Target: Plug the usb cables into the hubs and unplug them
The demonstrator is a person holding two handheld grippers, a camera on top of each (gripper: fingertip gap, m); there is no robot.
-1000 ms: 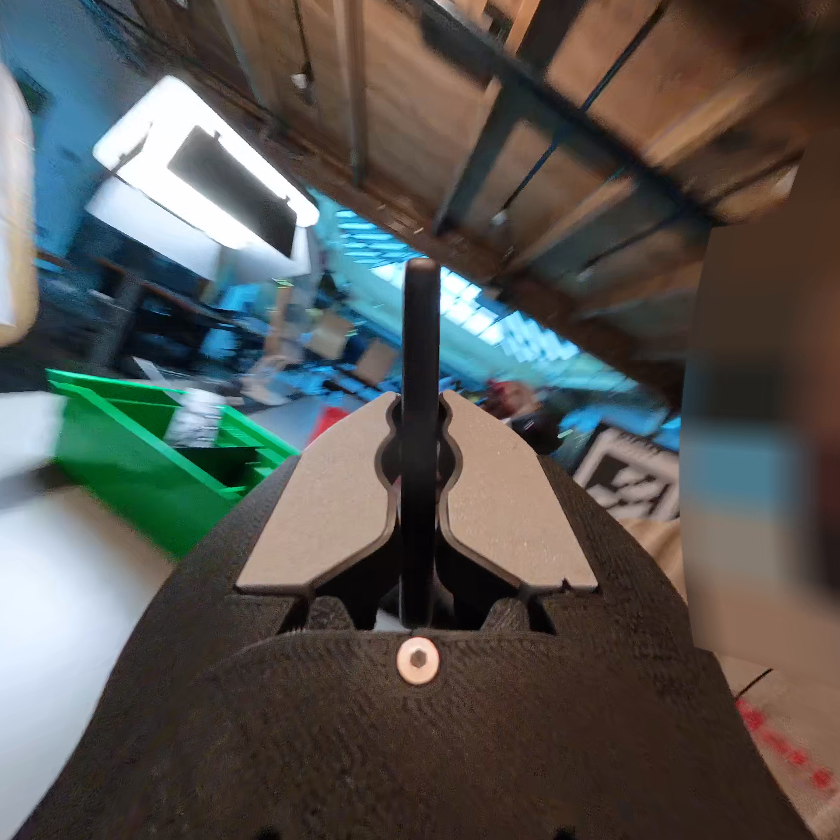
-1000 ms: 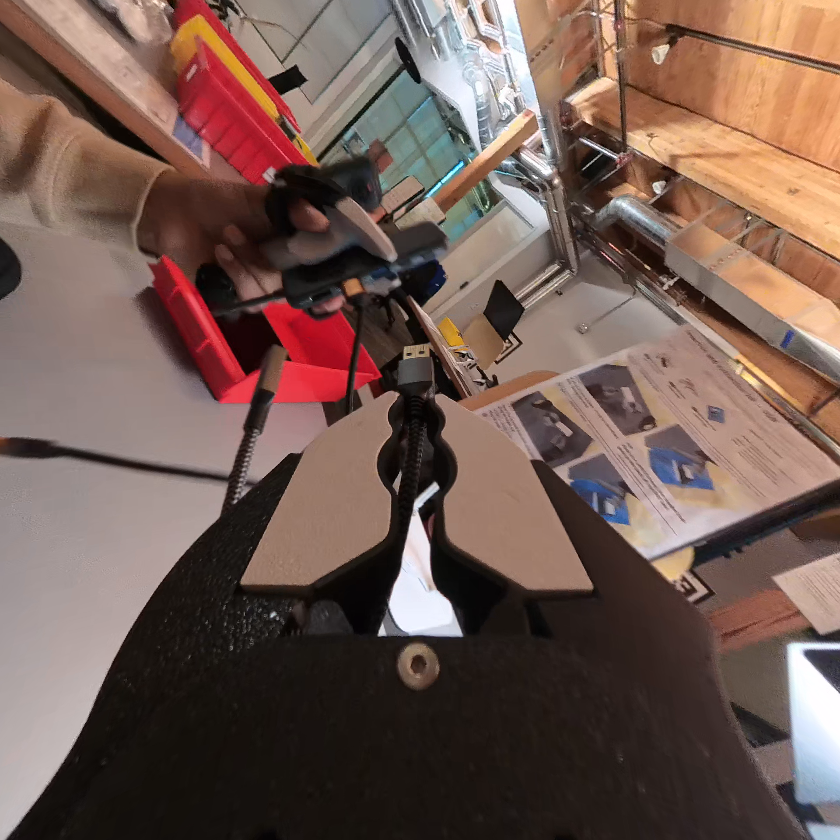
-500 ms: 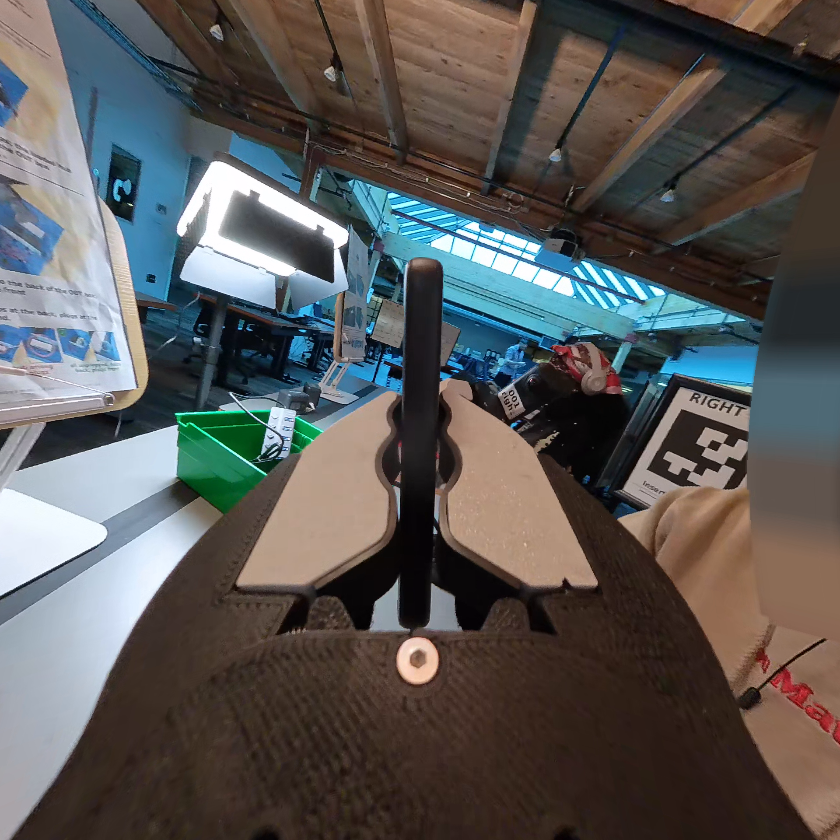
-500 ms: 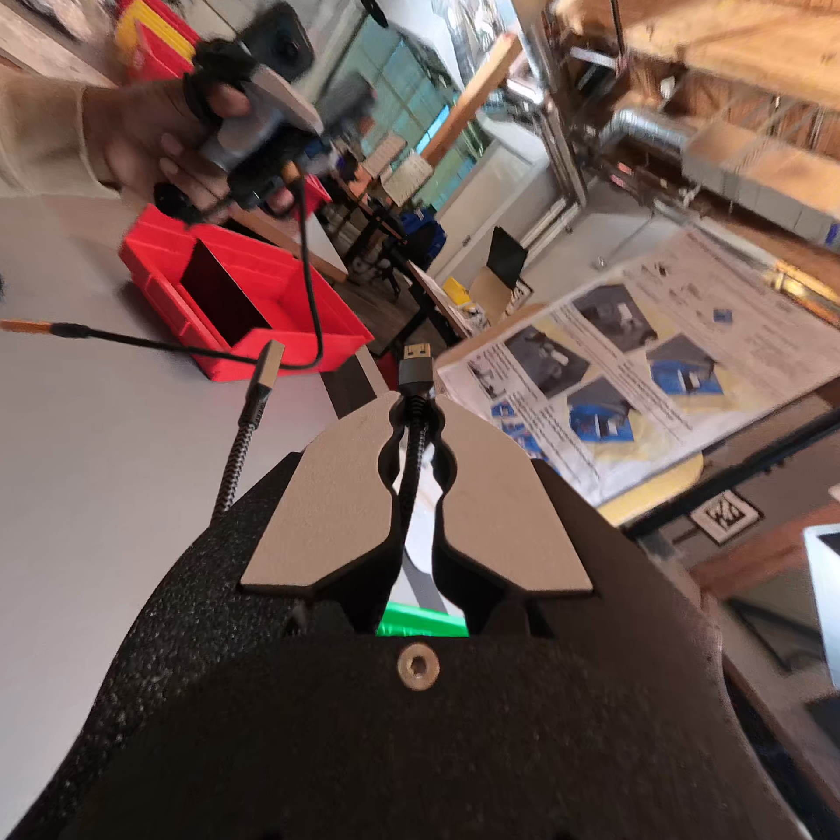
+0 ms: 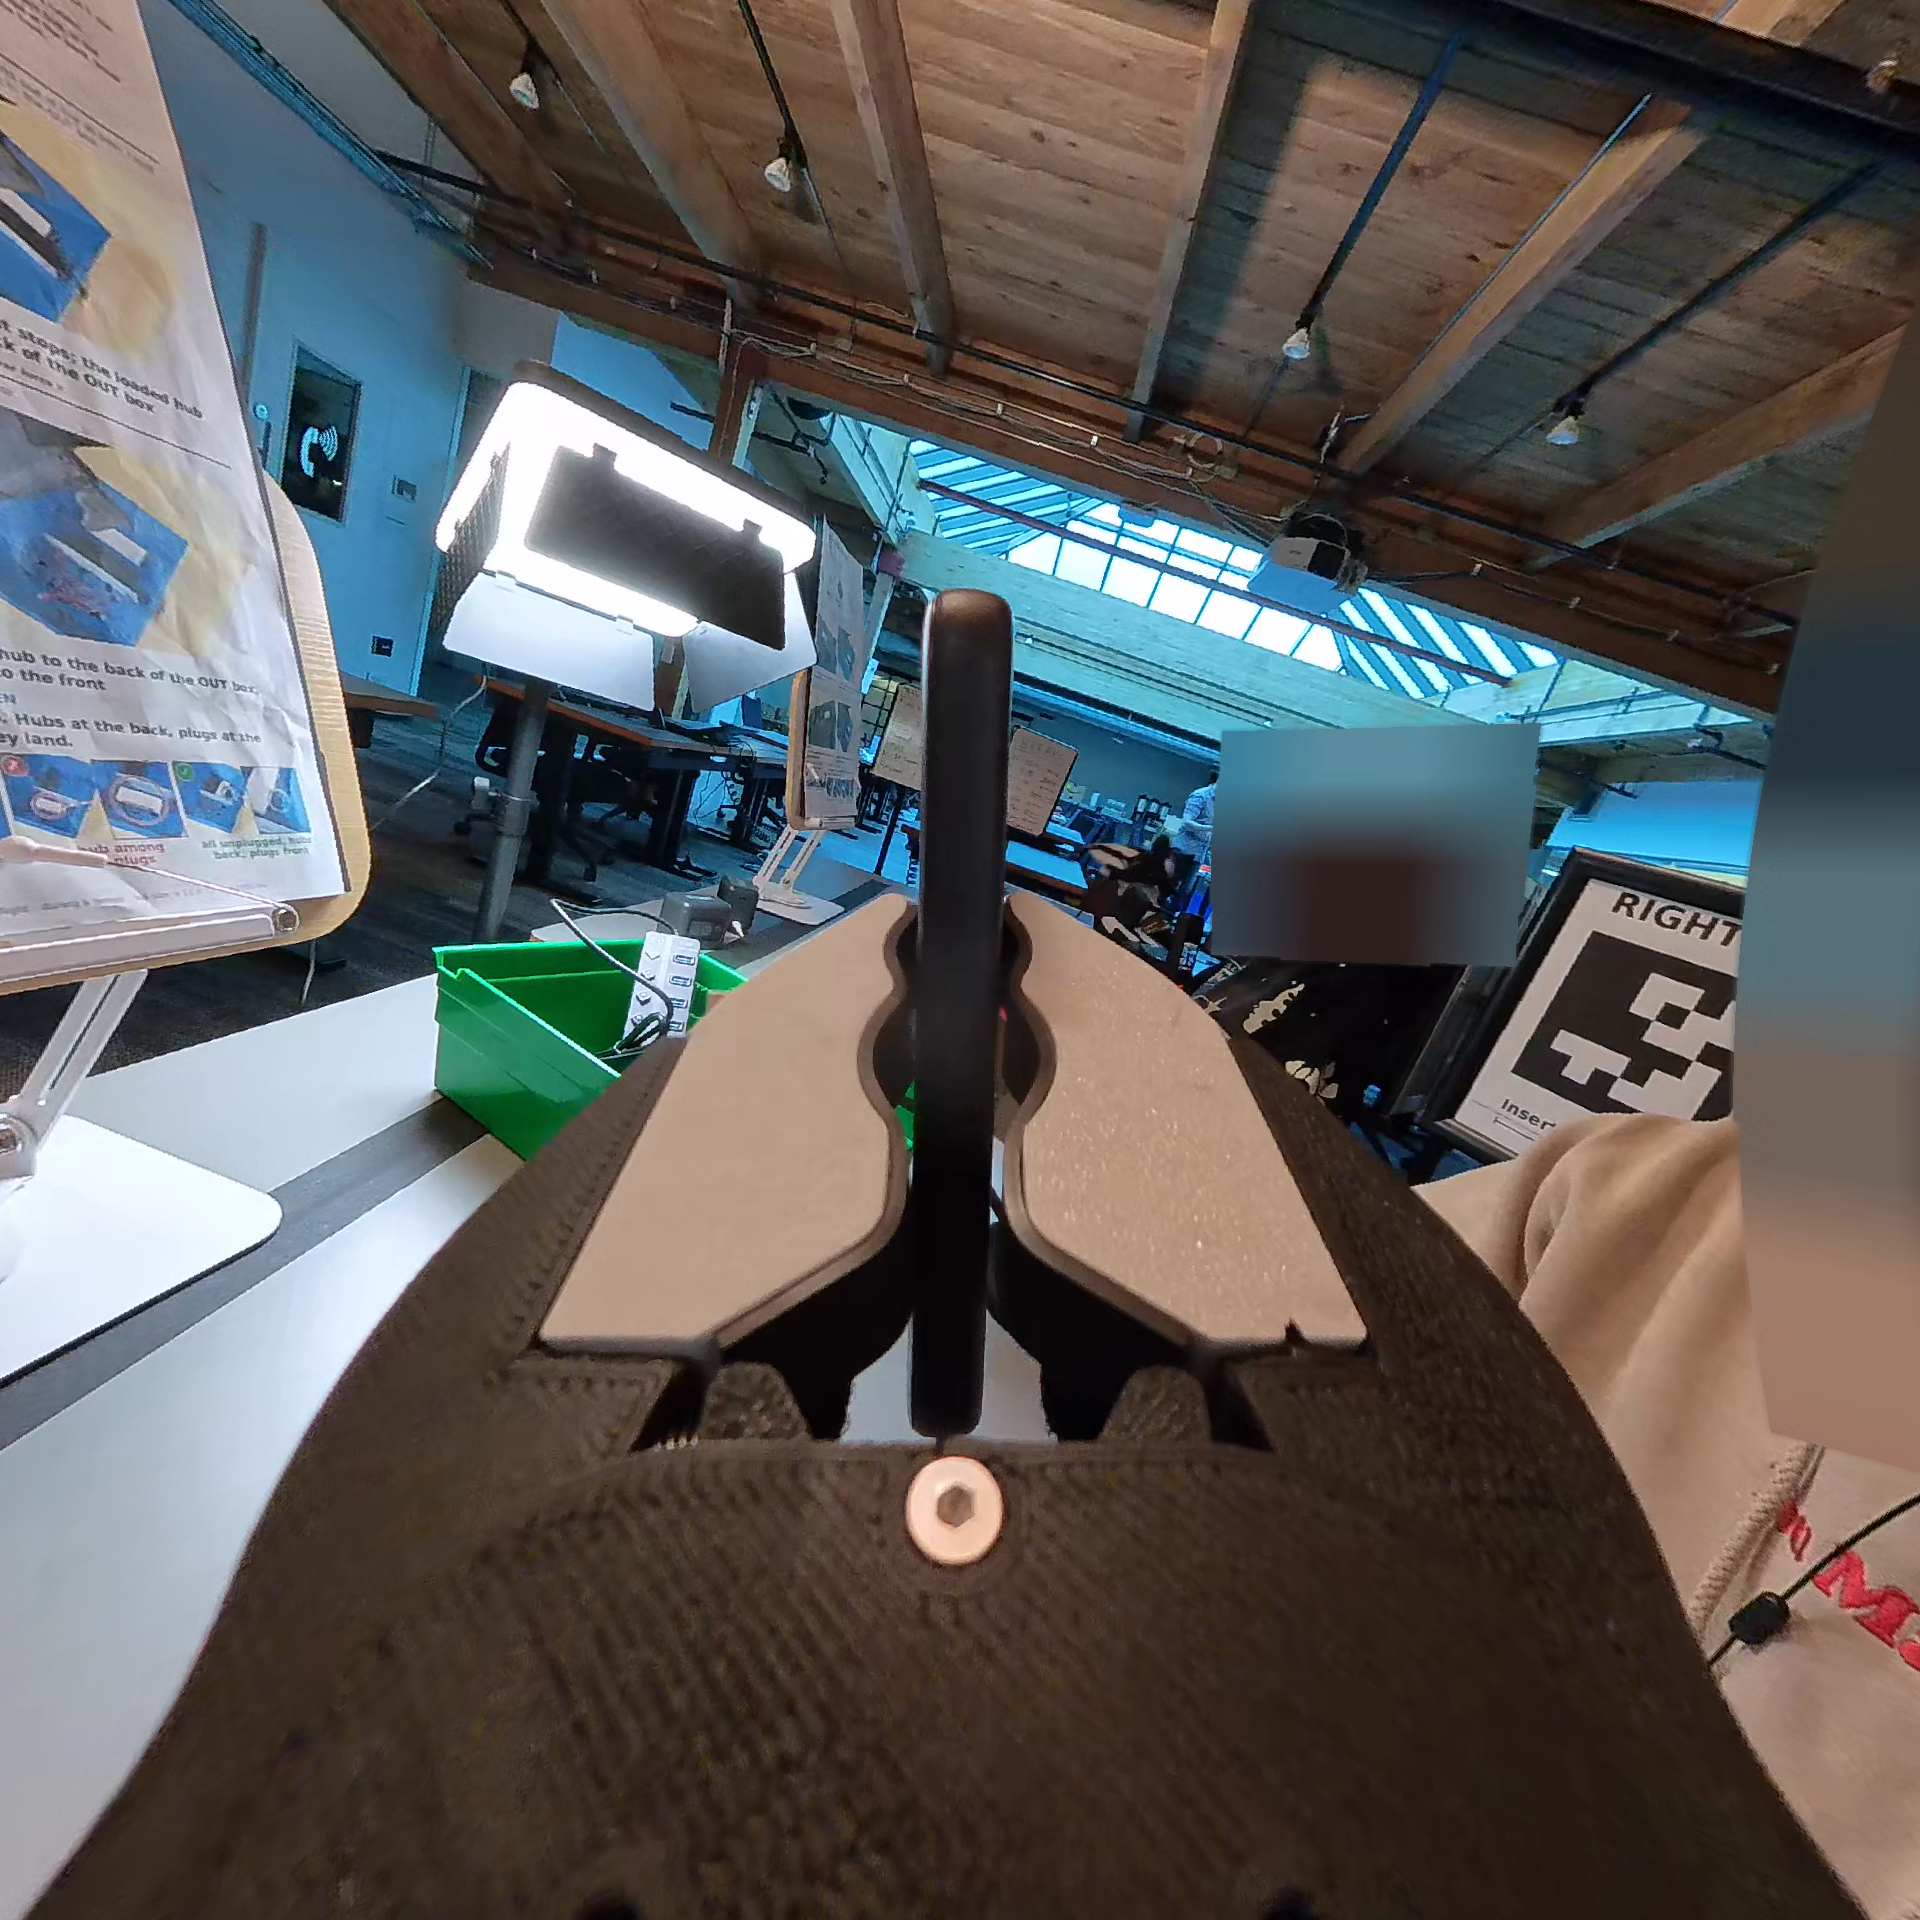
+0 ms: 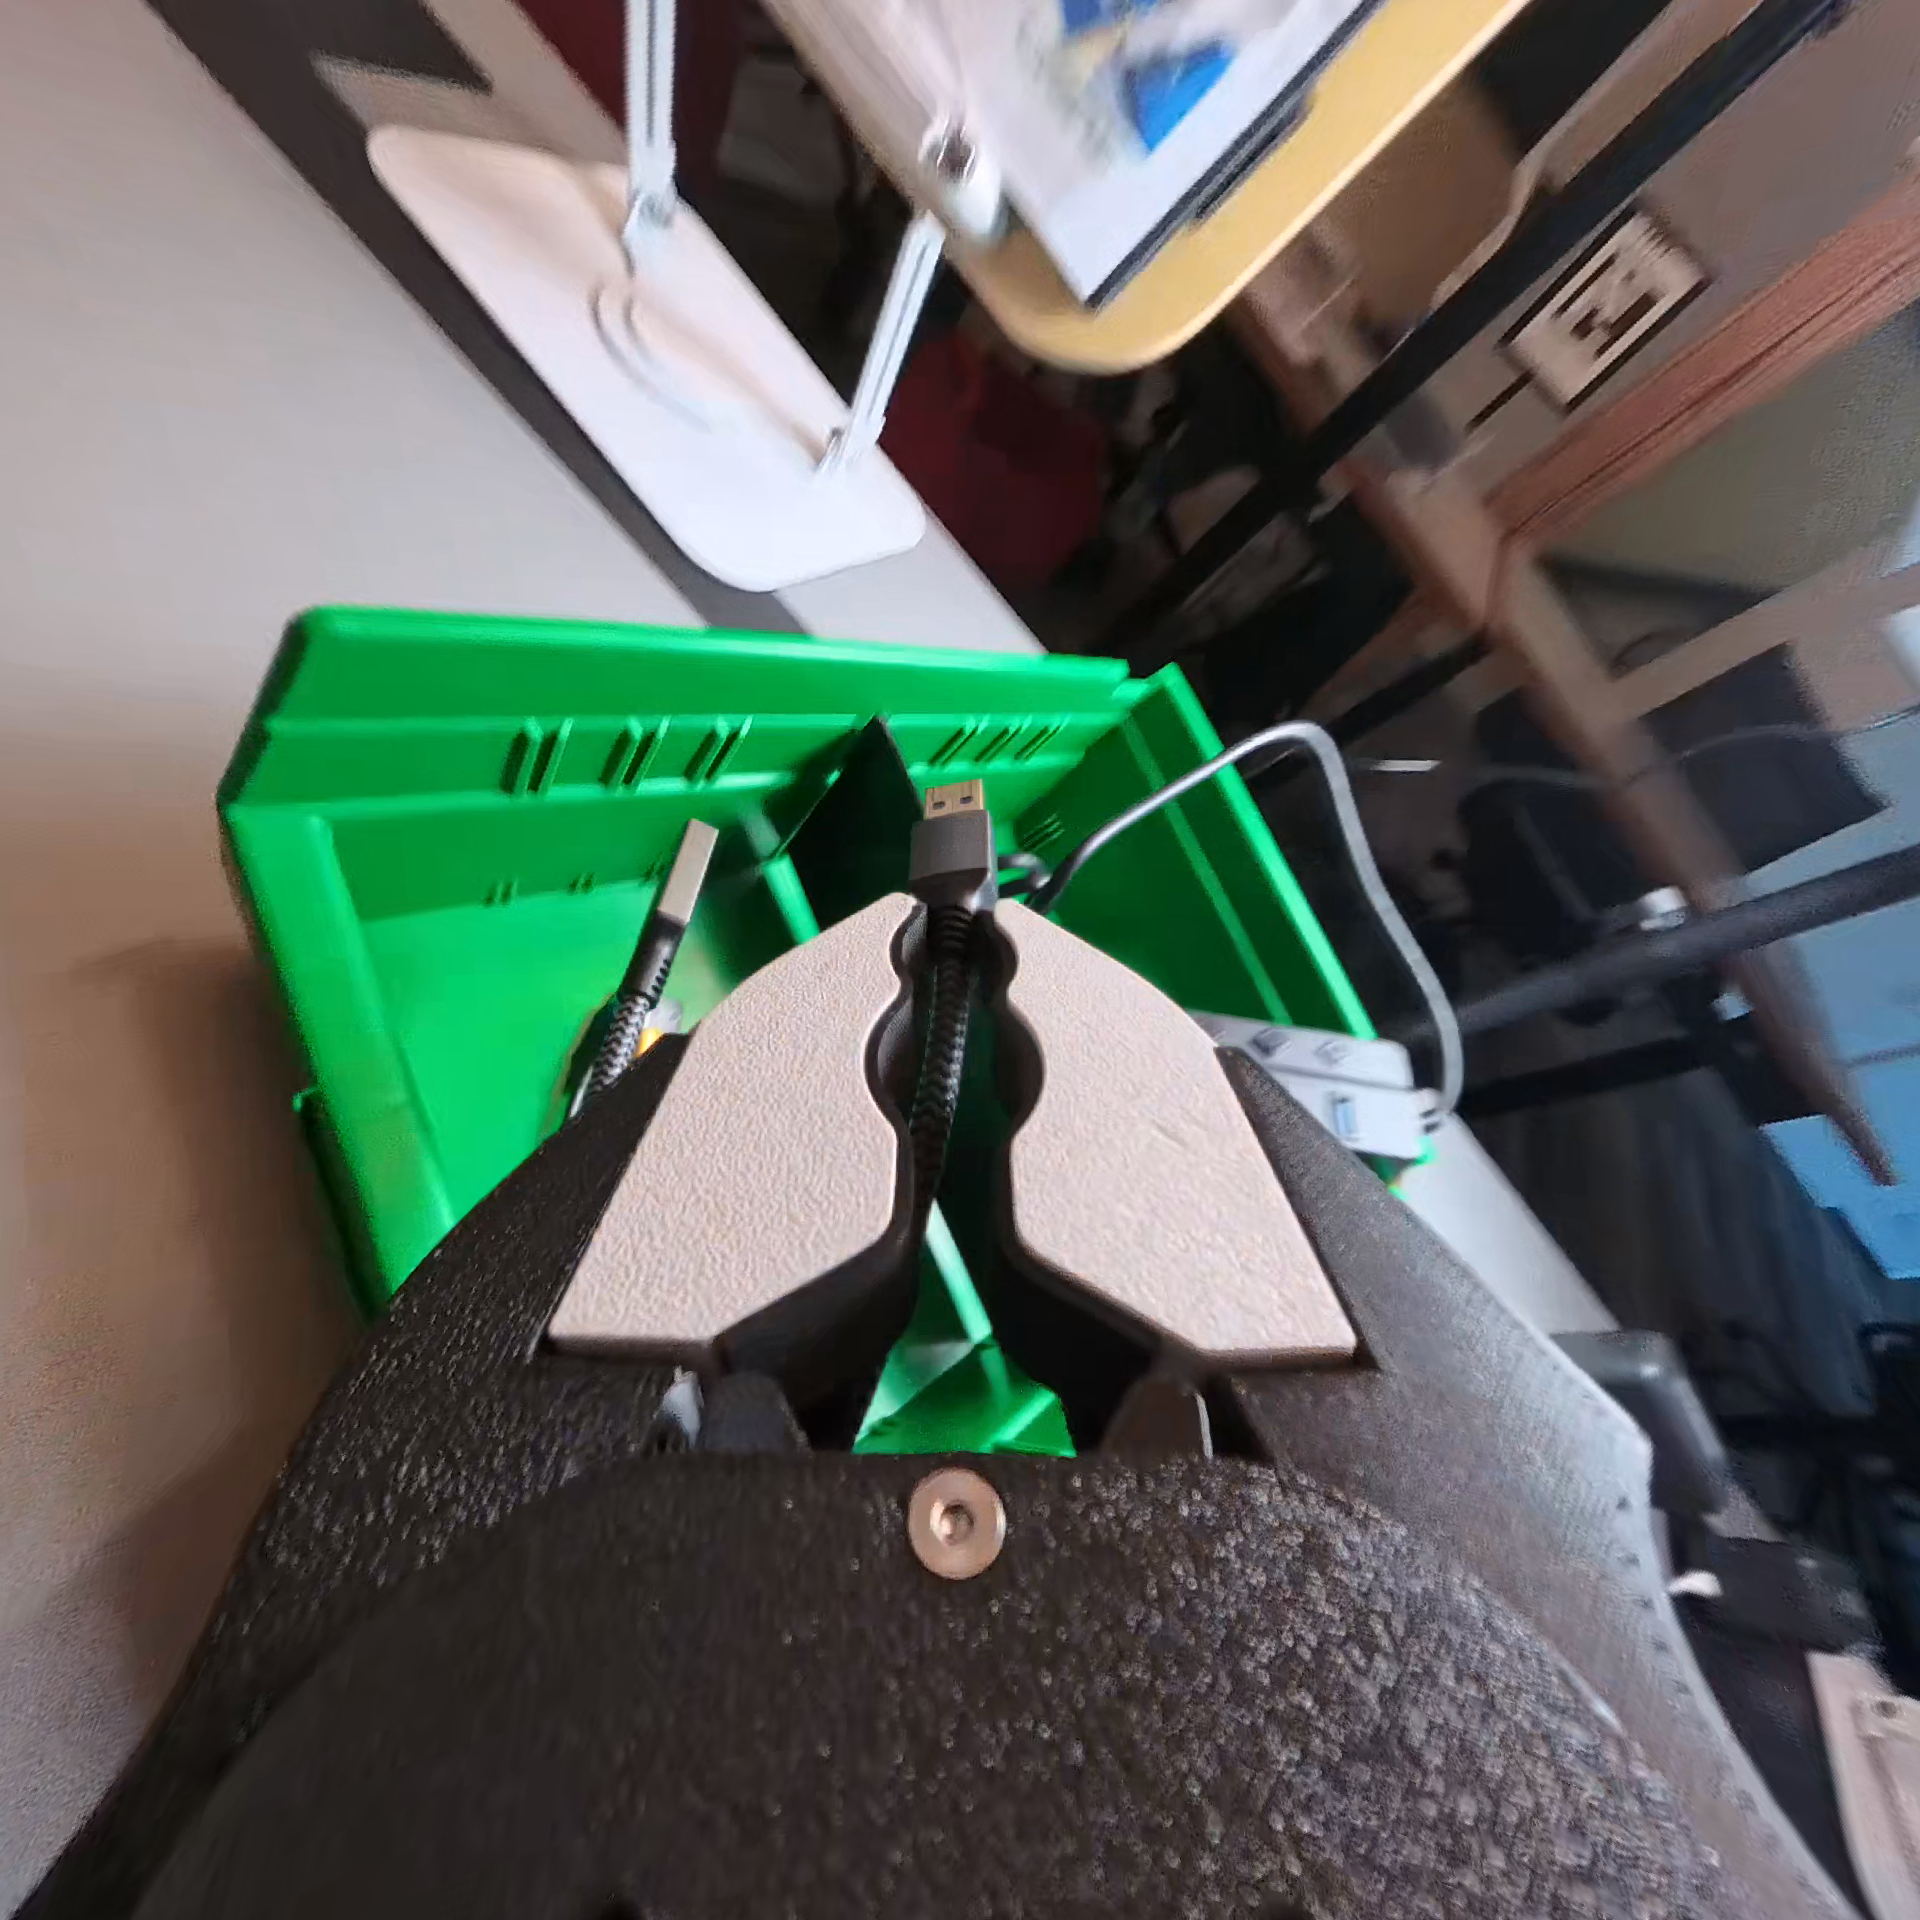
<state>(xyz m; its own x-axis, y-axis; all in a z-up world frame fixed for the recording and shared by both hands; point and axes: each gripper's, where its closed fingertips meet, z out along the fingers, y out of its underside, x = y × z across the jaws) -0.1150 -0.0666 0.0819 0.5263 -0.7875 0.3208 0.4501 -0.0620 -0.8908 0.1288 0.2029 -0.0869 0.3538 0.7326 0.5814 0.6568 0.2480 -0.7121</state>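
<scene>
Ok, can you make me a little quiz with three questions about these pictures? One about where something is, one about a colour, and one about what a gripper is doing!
1. Where does the plug of the braided USB cable point?
A. at the green bin
B. at the ceiling
C. at a red bin

2. What colour is the bin?
A. yellow
B. green
C. blue

3. What is the left gripper doing?
A. hanging open and empty
B. shut on a thin black hub
C. holding a pen

Answers:
1 A, since the right wrist view shows the plug over the bin's inside.
2 B, as both views show bright green walls.
3 B, because the black hub stands edge-on, pinched between the two fingers.
</scene>
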